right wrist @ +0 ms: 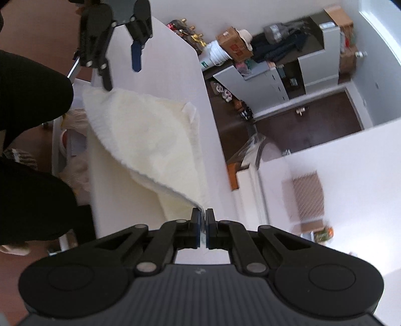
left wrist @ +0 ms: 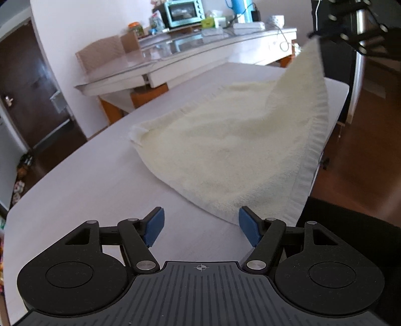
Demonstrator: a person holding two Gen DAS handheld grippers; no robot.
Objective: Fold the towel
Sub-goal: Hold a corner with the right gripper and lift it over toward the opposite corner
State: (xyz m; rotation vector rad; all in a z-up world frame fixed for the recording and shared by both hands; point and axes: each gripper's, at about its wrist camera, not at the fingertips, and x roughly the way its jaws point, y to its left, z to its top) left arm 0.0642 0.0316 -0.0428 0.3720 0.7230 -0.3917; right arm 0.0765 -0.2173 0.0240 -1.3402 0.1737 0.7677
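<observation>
1. A cream terry towel point(left wrist: 225, 145) lies on a white table point(left wrist: 87, 180), with most of its cloth flat on the tabletop and one corner lifted into the air.

2. In the left wrist view the raised corner climbs toward 1 o'clock, where the right gripper point(left wrist: 316, 35) pinches its tip; the ribbed hem runs down from there along the table's right edge.

3. The right gripper point(right wrist: 203, 220) has its jaws pressed together on the towel point(right wrist: 140, 135) corner, as its own camera shows: a sliver of cloth sits between the blue pads and the fabric sweeps away toward 11 o'clock.

4. The left gripper point(left wrist: 201, 225) has its jaws spread with nothing between them. Its blue pads point(left wrist: 154, 227) hover just over the table, beside the towel's near edge, and the right pad overlaps the hem in the picture; contact cannot be told.

5. From the right wrist camera the left gripper point(right wrist: 121, 67) shows at 11 o'clock, above the towel's far end.

6. A teal toaster oven point(left wrist: 184, 11) stands on a glass-topped side table point(left wrist: 160, 67) at 12 o'clock in the left view.

7. A dark sleeve point(right wrist: 30, 95) fills the 9 o'clock edge of the right view.
</observation>
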